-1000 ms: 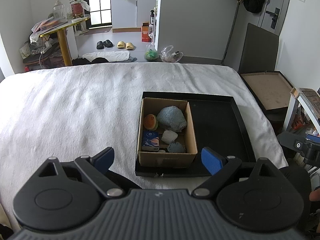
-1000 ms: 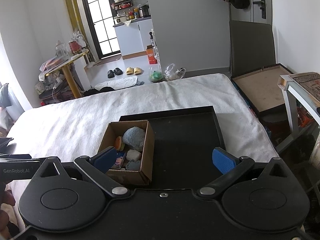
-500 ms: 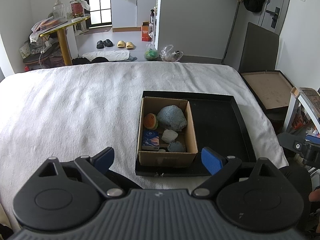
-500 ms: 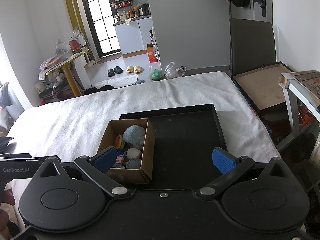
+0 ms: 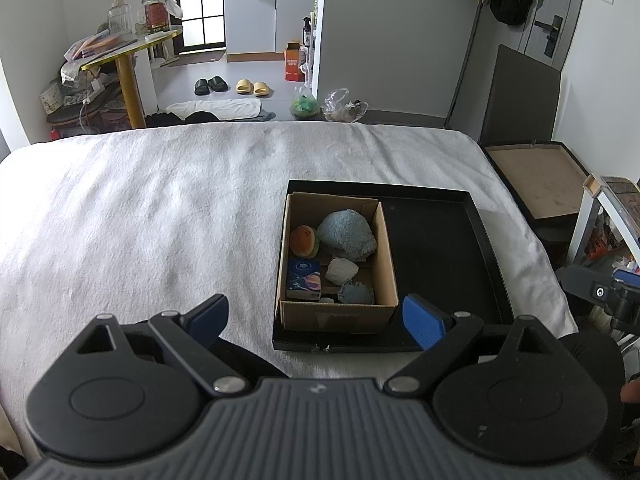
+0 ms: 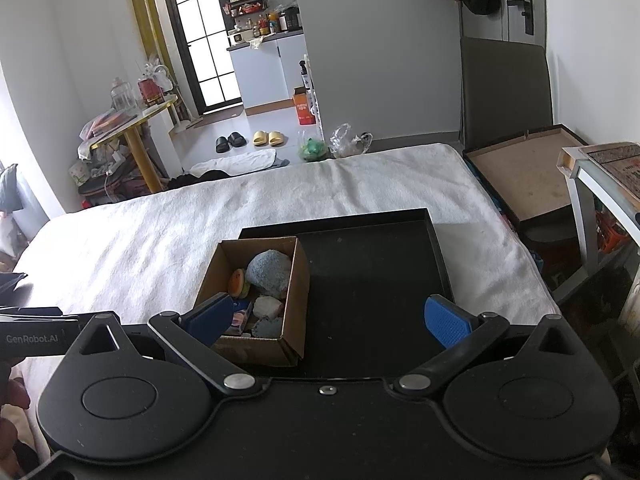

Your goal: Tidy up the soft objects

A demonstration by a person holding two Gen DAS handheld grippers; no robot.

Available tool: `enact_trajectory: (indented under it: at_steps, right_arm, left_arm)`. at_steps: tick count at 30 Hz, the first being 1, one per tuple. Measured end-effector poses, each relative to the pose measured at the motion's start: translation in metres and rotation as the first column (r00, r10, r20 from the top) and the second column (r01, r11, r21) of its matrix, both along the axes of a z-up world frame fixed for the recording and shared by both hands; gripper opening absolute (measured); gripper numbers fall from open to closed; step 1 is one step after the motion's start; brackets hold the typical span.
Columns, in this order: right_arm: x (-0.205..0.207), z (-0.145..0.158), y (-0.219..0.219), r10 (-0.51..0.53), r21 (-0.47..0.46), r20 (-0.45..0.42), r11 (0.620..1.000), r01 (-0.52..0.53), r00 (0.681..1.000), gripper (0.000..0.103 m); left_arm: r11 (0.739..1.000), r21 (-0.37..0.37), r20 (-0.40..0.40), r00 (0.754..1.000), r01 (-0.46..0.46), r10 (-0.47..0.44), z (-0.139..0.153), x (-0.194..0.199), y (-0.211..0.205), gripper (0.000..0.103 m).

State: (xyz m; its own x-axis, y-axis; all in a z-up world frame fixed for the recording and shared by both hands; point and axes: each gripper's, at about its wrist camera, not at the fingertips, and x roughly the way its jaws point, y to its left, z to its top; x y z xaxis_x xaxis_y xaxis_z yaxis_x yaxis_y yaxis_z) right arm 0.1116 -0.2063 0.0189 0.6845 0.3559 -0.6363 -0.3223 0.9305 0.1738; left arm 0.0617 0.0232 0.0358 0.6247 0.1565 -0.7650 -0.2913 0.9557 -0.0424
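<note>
My left gripper (image 5: pixel 314 318) is spread wide, nothing between the blue pads, hanging short of the tray's near edge; right gripper (image 6: pixel 328 318) likewise apart and empty, so both are free to reach in. Brown cardboard box (image 5: pixel 338 314) sits in the left half of the shallow black rectangular tray (image 5: pixel 486 256), keeping the right half bare. The box holds the soft things: fuzzy blue cloth lump (image 5: pixel 347 236), orange-green plush ball (image 5: pixel 304 241), blue tissue pack (image 5: pixel 304 279), white wad (image 5: pixel 341 271), small grey-blue pad (image 5: pixel 355 293). Fits sorted-into-box or about-to-unload. White towel-covered bed (image 5: pixel 140 220) underneath.
</note>
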Motion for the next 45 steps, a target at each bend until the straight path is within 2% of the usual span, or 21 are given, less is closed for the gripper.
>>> enact_trajectory:
  at_steps: [33,40,45]
  right_arm:
    - [0.001,0.001,0.004,0.011,-0.022,-0.008,1.0,-0.012,1.0,0.103]
    - [0.003,-0.001,0.003,0.011,-0.024,-0.015,1.0,-0.011,1.0,0.103]
    - [0.007,-0.011,0.003,-0.001,-0.028,-0.039,1.0,0.0,0.999,0.103]
  left_arm:
    - [1.0,-0.007,-0.023,1.0,0.003,-0.003,0.0,0.009,0.001,0.093]
    - [1.0,-0.003,0.0,1.0,0.026,-0.026,-0.001,0.008,-0.005,0.093]
    - [0.999,0.002,-0.012,0.999,0.046,-0.046,-0.009,0.008,-0.008,0.093]
